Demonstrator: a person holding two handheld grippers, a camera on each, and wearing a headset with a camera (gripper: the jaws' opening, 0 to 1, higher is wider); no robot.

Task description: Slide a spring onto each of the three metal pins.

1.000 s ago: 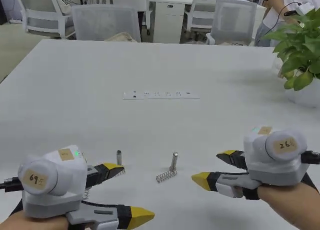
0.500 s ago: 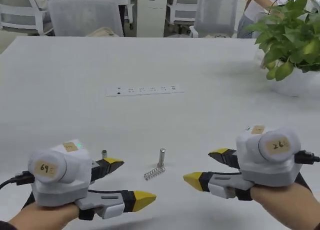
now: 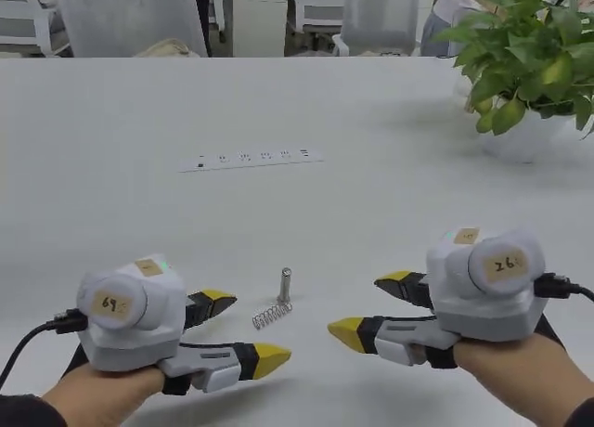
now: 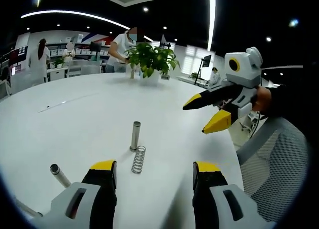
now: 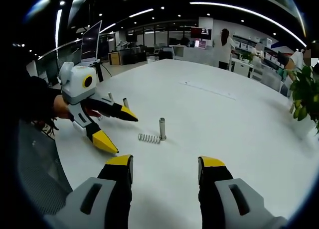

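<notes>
One metal pin (image 3: 285, 284) stands upright on the white table (image 3: 139, 195), and a spring (image 3: 271, 315) lies on its side at the pin's base. My left gripper (image 3: 246, 329) is open just left of them, with the spring (image 4: 138, 159) and pin (image 4: 135, 135) ahead between its jaws. A second pin (image 4: 59, 175) sits by its left jaw. My right gripper (image 3: 366, 304) is open to the right of the pin (image 5: 162, 128) and spring (image 5: 148, 138). Behind the left gripper (image 5: 121, 133) stand two more pins (image 5: 125, 103).
A flat white power strip (image 3: 251, 157) is set into the table's middle. A potted plant (image 3: 520, 56) stands at the far right. Grey chairs (image 3: 121, 19) line the far edge. People stand in the background.
The head camera has shifted, so the whole scene slid left and down. My left gripper has edged forward and now covers the left pin in the head view. Both grippers remain open.
</notes>
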